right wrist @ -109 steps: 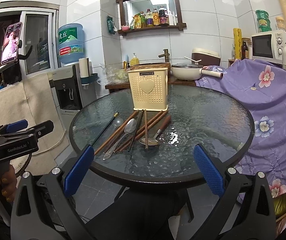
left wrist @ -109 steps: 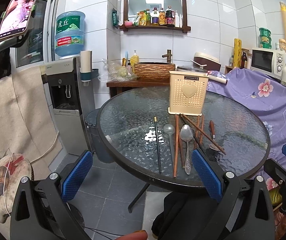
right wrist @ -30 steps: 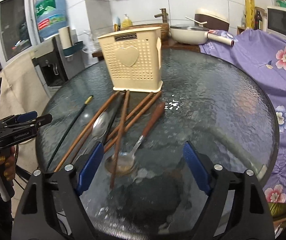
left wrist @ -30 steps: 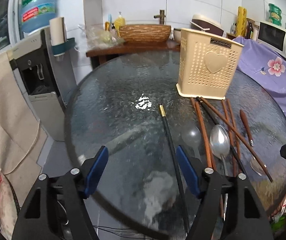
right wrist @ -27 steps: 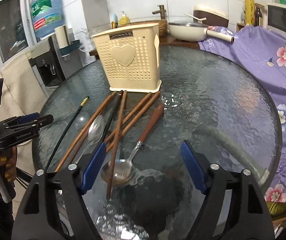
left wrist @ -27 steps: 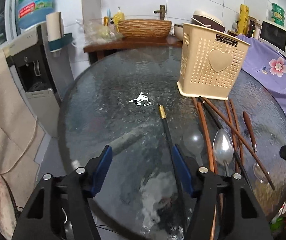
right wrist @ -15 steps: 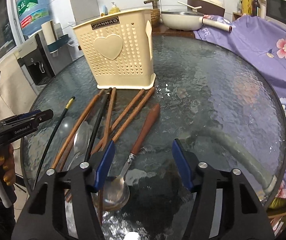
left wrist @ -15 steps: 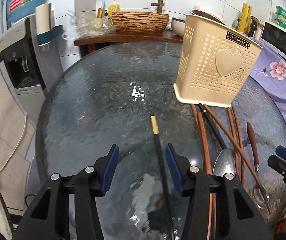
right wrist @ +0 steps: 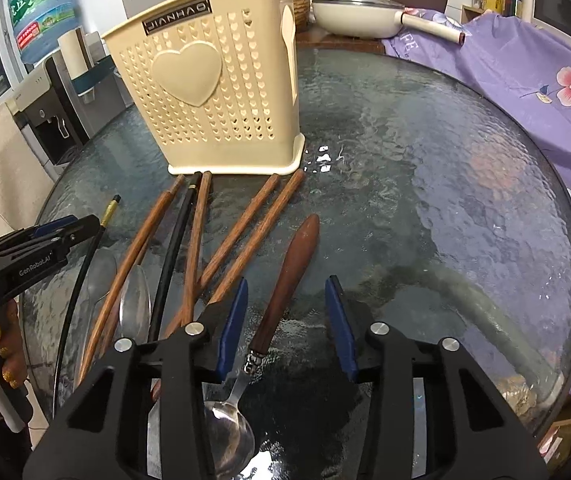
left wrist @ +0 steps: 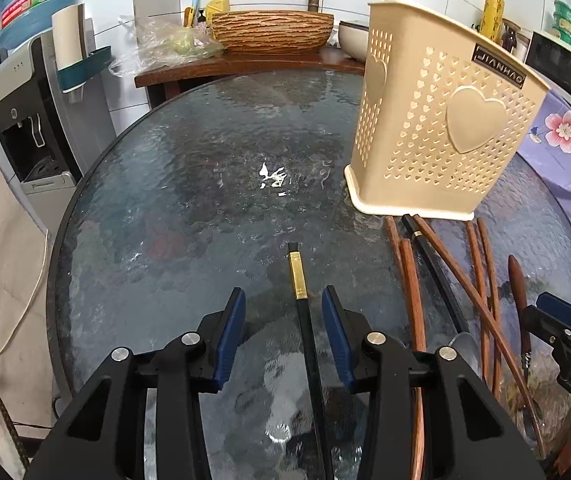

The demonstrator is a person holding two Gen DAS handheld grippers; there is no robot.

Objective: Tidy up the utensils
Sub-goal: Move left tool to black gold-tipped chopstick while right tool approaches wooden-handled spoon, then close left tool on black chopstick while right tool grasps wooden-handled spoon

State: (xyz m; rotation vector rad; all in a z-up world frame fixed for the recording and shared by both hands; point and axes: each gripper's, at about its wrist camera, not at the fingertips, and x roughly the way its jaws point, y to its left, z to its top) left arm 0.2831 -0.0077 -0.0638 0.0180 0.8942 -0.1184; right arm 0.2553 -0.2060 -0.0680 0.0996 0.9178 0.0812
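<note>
Both grippers narrowing, nothing pinched yet: left gripper [left wrist: 283, 312] straddles the black chopstick [left wrist: 305, 332], right gripper [right wrist: 285, 304] the wooden-handled spoon [right wrist: 285, 280]; each should centre before lifting toward the holder [right wrist: 213, 96] at twelve o'clock.

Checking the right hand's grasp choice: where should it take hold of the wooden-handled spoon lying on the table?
On the wooden handle, from above, pads either side. The spoon lies flat and the handle is its thickest part, already between the closing right gripper jaws, clear of the chopsticks beside it.
</note>
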